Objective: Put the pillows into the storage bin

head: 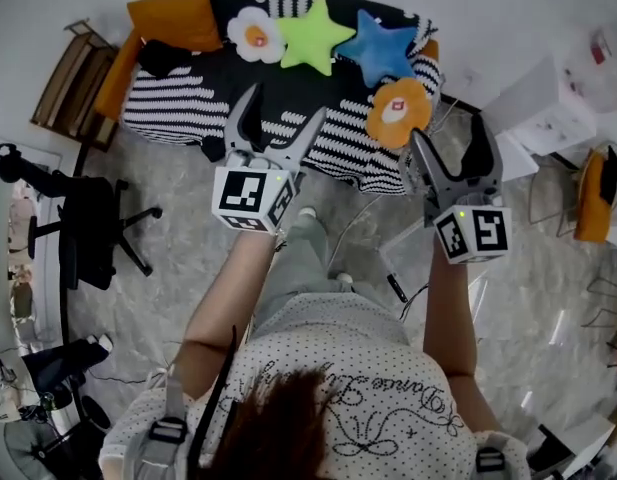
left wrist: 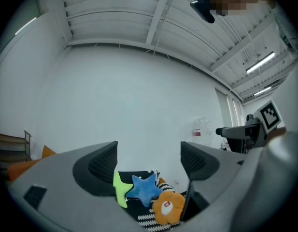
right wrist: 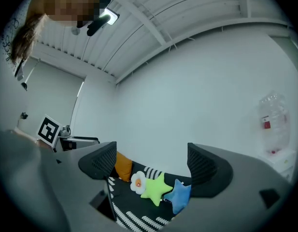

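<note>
Four shaped pillows to shift, none binned as yet. Lined up along the back edge of the striped sofa (head: 178, 103): white flower pillow (head: 256, 34), green star pillow (head: 313, 36), blue star pillow (head: 380, 48). Perched at the sofa's right end, by the front corner: orange flower pillow (head: 399, 111). Tucked into the left end: plain orange cushion (head: 174, 20), likely part of the job too.

Left hand-held gripper (head: 286, 103): released, jaws wide apart with nothing between them, held level off the sofa's front edge and short of every pillow. Right hand-held gripper (head: 446, 128): likewise released and empty, just off the right front corner, nearest the orange flower pillow but not touching it.

No storage bin made out for certain in any view. Judged to be at the very start: every pick, carry and drop left to do, and the bin yet to be found.
</note>
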`<state>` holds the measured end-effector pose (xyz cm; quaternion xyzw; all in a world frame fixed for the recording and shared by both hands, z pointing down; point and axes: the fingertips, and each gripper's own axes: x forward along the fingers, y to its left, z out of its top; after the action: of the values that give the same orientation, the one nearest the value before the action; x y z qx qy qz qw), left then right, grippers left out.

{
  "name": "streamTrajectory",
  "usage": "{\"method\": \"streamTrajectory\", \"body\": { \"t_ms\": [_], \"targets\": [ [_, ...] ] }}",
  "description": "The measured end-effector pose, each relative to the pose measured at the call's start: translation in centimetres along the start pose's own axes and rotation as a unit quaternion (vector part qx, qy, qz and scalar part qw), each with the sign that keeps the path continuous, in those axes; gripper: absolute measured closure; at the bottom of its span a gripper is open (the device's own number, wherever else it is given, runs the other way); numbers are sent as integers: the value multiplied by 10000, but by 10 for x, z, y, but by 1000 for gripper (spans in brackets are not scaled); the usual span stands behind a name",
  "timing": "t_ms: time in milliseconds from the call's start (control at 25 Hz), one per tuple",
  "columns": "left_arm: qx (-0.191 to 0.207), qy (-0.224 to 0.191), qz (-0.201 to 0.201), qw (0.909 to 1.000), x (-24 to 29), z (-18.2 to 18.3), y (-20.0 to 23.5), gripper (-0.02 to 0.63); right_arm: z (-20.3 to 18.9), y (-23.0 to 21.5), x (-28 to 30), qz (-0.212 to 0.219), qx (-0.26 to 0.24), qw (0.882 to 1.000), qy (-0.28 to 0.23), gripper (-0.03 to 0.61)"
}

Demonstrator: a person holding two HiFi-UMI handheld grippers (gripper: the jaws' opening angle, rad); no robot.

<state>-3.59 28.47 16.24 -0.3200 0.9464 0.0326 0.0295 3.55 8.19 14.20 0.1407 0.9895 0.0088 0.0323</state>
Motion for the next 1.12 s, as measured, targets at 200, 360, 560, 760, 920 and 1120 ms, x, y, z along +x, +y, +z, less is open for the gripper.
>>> {"method": "streamTrajectory", "body": {
  "t_ms": [200, 360, 560, 760, 920, 1120],
  "targets": [
    [-4, 27, -259, 9997, 69, -1, 52, 191, 6, -13, 73, -204, -109, 9997, -36, 130],
    [32, 60, -645, 9979, 116, -1, 77, 170, 3, -27, 108, -532, 19, 9985, -85, 124],
    [11, 127, -690, 9975, 160, -13, 104, 160, -14, -52, 139, -769, 205, 9968, 25, 109],
    [-72, 197, -704, 9973, 195, -28, 107, 152, -29, -76, 167, -774, 56, 9967, 223, 109],
    [-115, 192, -538, 9983, 237, -34, 113, 152, -33, -105, 211, -515, 48, 9985, 158, 118],
    [-103, 164, -331, 9993, 291, -35, 117, 152, -28, -147, 262, -190, -14, 9998, 31, 115]
  ]
}}
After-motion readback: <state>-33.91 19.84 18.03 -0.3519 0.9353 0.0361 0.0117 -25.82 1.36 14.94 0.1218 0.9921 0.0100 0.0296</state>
